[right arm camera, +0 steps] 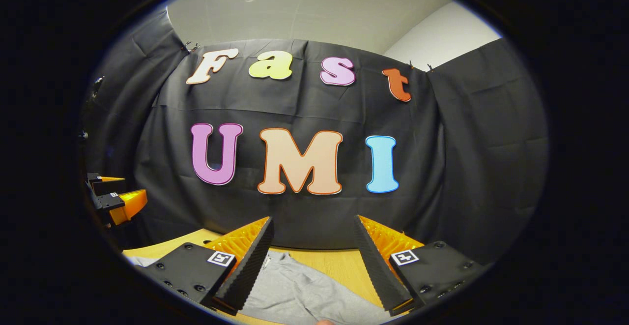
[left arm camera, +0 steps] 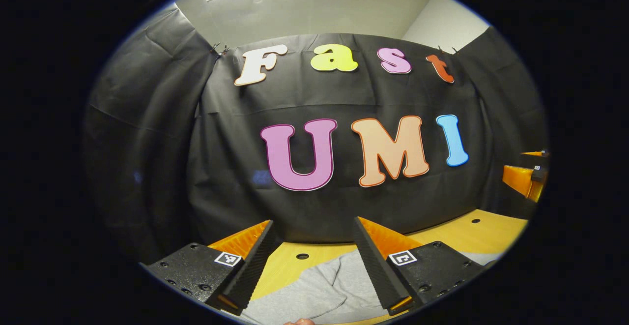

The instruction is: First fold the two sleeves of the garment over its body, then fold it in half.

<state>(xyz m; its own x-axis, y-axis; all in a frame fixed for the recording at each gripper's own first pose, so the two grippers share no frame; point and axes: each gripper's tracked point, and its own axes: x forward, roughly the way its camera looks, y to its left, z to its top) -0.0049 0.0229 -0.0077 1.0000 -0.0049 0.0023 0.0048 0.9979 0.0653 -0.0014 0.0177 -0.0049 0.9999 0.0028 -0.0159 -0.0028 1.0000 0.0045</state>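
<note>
At the bottom of the left gripper view, the left gripper hangs wide open above the grey garment on the table. Low in the right gripper view, the right gripper gapes too; a shallow pinch could drop a sleeve

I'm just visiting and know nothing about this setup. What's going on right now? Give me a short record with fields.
setting: booth with a black cloth wall behind a wooden table
garment: grey garment lying on the table, low in both views
left gripper: left gripper open, held above the garment, nothing between its fingers
right gripper: right gripper open, also above the garment, holding nothing
contact: neither gripper grips the fabric
task progress: cannot tell whether any sleeve is folded; just part of the garment is visible
</note>
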